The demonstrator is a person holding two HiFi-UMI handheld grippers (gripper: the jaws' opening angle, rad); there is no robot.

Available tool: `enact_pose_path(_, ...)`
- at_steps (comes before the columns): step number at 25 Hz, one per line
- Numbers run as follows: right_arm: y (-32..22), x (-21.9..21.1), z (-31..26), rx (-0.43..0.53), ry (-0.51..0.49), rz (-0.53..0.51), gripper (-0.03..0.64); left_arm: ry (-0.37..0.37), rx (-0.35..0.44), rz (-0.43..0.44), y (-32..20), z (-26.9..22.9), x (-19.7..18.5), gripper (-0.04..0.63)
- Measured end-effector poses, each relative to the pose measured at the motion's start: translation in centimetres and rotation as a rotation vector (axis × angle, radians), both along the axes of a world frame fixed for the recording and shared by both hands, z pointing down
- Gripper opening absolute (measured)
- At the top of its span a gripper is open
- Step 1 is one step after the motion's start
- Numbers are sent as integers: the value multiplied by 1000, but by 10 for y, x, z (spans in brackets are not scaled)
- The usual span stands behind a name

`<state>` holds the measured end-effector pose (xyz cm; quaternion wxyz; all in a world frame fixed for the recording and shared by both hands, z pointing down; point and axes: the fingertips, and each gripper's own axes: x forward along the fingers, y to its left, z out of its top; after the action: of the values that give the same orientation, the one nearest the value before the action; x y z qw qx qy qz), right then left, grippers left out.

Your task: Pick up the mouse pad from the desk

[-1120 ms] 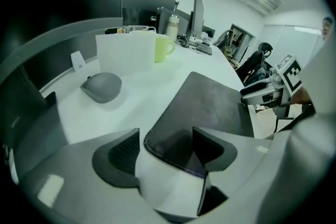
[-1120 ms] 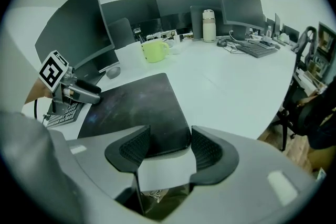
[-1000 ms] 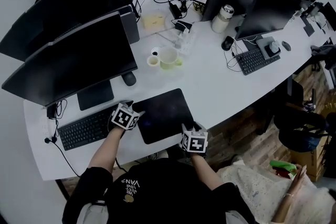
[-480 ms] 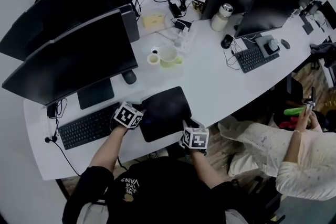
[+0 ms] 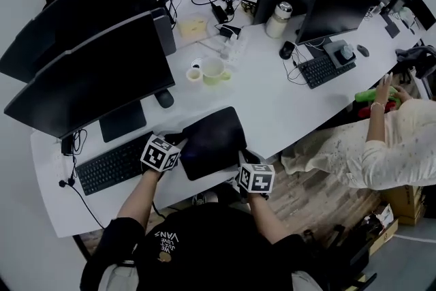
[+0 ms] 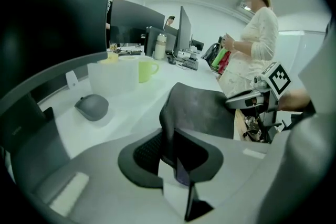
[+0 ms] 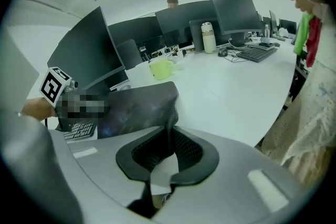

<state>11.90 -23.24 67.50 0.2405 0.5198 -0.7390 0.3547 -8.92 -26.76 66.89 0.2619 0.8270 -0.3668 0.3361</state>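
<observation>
On the white curved desk [image 5: 272, 105] a pale green mug with a handle [image 5: 215, 71] stands upright, well beyond the pad; what it holds cannot be made out; a small white cup [image 5: 195, 73] sits just beside it on the left, its contents equally unclear; farther back, between the monitors, a white cylindrical flask [image 5: 276, 20] stands upright with its lid on. The dark, thin, flexible mouse pad [image 5: 212, 140] is at the near edge of the desk, just right of the black keyboard [image 5: 112, 165] and nearer than the dark grey computer mouse [image 5: 163, 99]; its near side is raised off the desk and it bows between the two grips; whether its far edge touches the desk I cannot tell. The left gripper [image 5: 178, 141] has the pad's near left corner between its jaws, which are closing to a narrow gap and pinch the thin edge, as the left gripper view shows; the right gripper [image 5: 244, 157] pinches the near right corner the same way, its jaws also closing narrow on the material. Both forearms reach forward from the person's body, black sleeves at the upper arms; both grippers slant forward and downward, marker cubes facing up, one at each side of the pad.
</observation>
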Motion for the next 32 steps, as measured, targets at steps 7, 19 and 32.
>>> enact_pose_path(7, 14, 13, -33, 88, -45, 67, 49, 49, 111, 2, 9, -35, 8, 61)
enact_pose_path(19, 53, 10, -91, 235, -105, 127, 46, 105, 284, 32, 37, -102, 5, 62)
enact_pose_path(32, 103, 2, -128, 345, -117, 144, 43, 146, 400, 53, 81, -145, -3, 61)
